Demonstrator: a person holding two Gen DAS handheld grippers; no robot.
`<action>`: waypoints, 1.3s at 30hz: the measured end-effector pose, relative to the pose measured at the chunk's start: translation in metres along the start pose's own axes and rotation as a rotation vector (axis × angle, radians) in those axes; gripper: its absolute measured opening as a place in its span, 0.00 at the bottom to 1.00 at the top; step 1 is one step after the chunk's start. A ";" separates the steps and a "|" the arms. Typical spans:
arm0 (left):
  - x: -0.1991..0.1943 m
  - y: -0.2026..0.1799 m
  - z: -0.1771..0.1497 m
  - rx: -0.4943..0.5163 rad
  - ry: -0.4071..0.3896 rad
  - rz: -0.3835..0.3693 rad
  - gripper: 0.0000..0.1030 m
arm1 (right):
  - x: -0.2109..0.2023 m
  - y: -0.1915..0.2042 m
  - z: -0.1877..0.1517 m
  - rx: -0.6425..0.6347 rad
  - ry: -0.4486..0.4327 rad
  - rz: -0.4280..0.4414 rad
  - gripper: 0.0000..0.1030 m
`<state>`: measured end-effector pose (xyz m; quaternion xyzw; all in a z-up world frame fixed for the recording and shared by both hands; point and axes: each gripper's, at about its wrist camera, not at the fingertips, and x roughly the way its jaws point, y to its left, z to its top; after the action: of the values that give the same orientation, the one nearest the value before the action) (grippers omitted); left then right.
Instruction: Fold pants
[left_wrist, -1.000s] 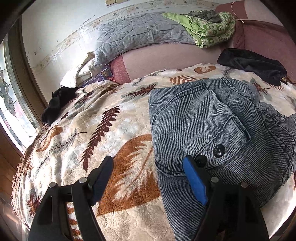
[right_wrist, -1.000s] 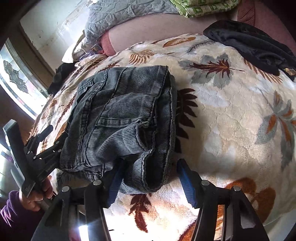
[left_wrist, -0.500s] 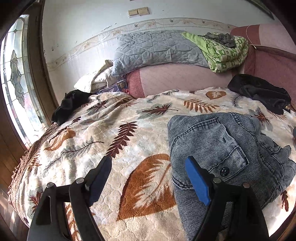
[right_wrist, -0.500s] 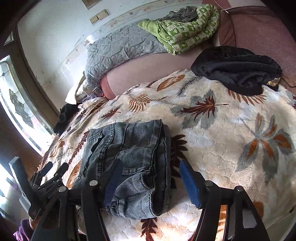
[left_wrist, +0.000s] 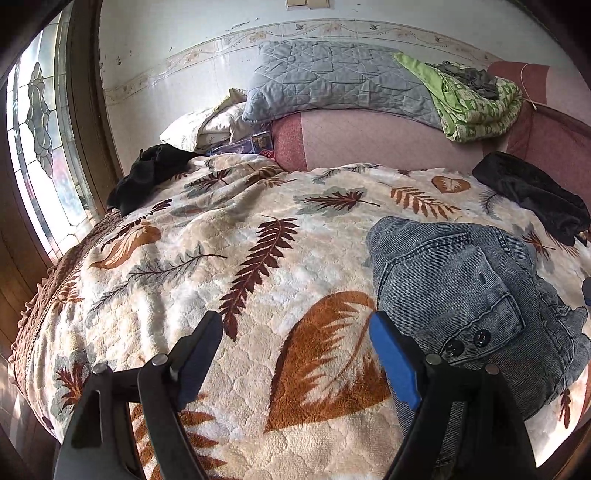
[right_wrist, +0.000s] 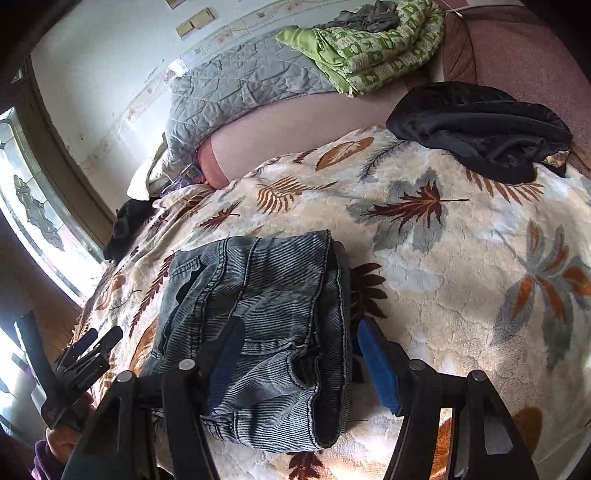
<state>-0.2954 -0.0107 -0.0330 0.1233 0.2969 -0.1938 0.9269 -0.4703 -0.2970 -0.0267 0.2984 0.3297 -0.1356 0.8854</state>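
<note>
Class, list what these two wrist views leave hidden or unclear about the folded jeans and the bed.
- Left wrist view: the jeans have their near edge behind the left gripper finger.
- Right wrist view: the jeans' underside lies hidden against the blanket.
- Both views: the bed's near edge is cut off.

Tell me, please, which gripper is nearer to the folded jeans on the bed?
Right. The right gripper hangs open directly over the folded jeans; the left gripper is open beside them, above the blanket.

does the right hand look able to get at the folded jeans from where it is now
Probably yes. The right tongs stand open just above the near end of the folded jeans, which lie flat on the leaf-print blanket. Nothing sits between them, and the left tongs are off to the side.
</note>
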 end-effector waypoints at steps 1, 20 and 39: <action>0.000 0.000 0.000 -0.005 0.005 -0.016 0.80 | 0.000 -0.003 0.001 0.014 0.002 0.007 0.65; -0.010 -0.035 0.002 0.105 -0.038 -0.036 0.80 | 0.006 -0.020 0.003 0.068 0.038 0.025 0.66; -0.005 -0.028 0.002 0.066 0.000 -0.037 0.80 | 0.013 -0.011 -0.002 0.049 0.065 0.030 0.66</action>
<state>-0.3103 -0.0345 -0.0314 0.1483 0.2924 -0.2209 0.9185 -0.4667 -0.3047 -0.0411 0.3290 0.3503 -0.1207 0.8686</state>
